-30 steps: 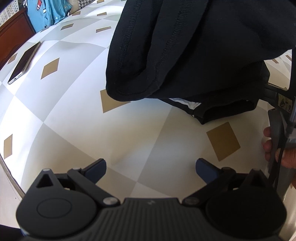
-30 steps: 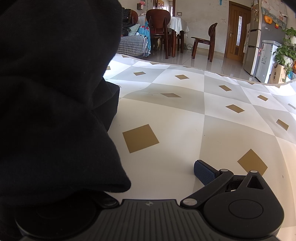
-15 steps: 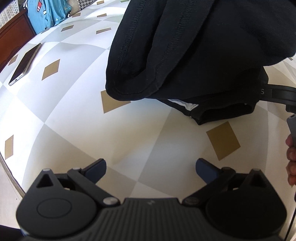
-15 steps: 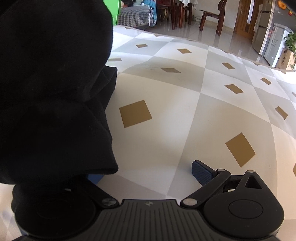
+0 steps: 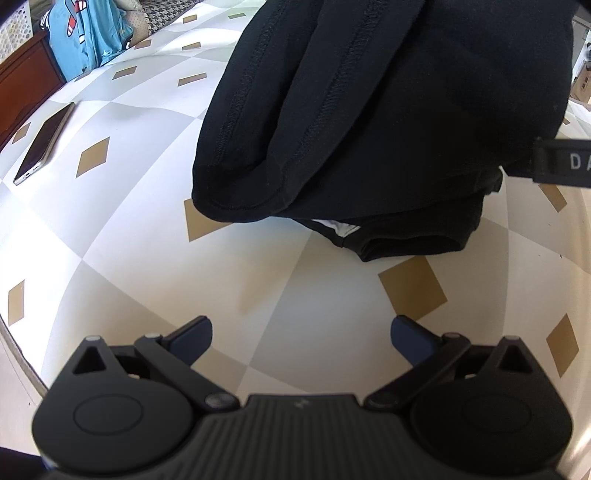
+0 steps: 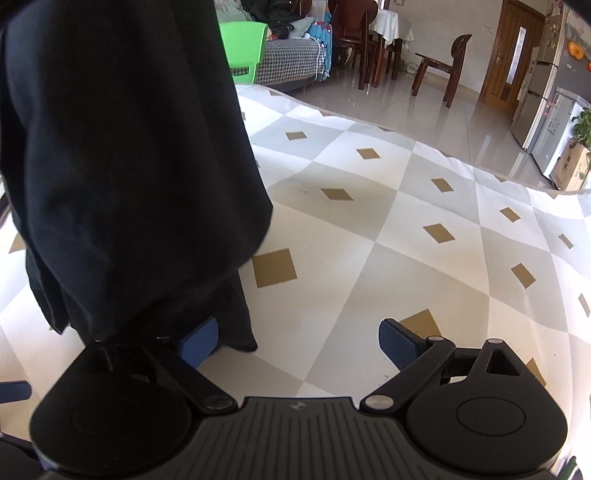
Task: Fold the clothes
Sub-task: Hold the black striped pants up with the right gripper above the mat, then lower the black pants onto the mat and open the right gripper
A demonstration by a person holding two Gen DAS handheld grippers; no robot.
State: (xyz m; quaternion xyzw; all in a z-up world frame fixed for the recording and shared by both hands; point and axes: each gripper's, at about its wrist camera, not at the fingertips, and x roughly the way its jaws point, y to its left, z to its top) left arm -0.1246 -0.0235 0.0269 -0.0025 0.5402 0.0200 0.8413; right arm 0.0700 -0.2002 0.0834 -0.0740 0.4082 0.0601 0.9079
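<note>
A black garment hangs bunched above the checkered tablecloth, with stitched hems at its lower left edge. Under it a folded black piece with a white label lies on the cloth. My left gripper is open and empty, low over the table, in front of the garment. In the right wrist view the black garment drapes over the left side and covers part of the left finger. My right gripper is open; the cloth hangs on it, not pinched.
A phone lies on the table at far left. Blue clothing lies at the table's far corner. A strap crosses at right. Beyond the table are a green chair, wooden chairs and a fridge.
The black garment has risen off the right gripper, uncovering its left finger. The right gripper tilted up, showing more of the room. The person's hand left the left wrist view; a strap appeared.
</note>
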